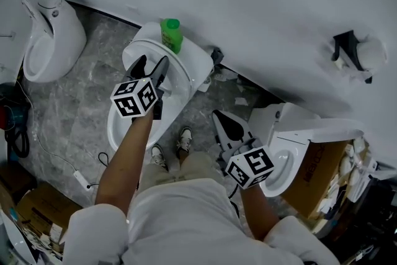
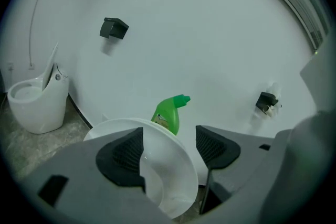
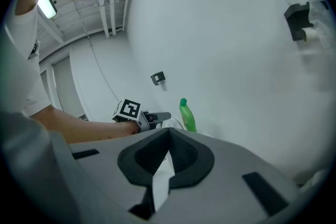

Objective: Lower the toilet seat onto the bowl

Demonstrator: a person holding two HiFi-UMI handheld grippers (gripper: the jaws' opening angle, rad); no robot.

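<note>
Left tongs (image 1: 151, 65) are up at the white plastic toilet seat (image 2: 173, 165), and the jaws stand wide apart. The gripper's own view shows the seat's curved top rim sitting in the gap between the two dark pads. The left pad overlaps the rim and the right pad is just beside it, but nothing is clamped, and I cannot tell if either pad is touching.

The seat itself is raised. It tilts back toward the tank, where a green plastic bottle (image 1: 172, 34) stands on the tank's top at the wall edge. The white ceramic bowl (image 1: 118, 127) lies open below on the grey marbled floor (image 1: 68, 115).

Right tongs (image 1: 218, 115) hang low and well apart from the seat, near a second white toilet (image 1: 291, 152) on the right. Their jaws are pressed together with nothing between them.

By my reading the lowering is barely begun, if at all. The reach to the rim is made. What is left is taking hold or pushing on the rim, swinging the seat forward and setting it flat on the bowl.
</note>
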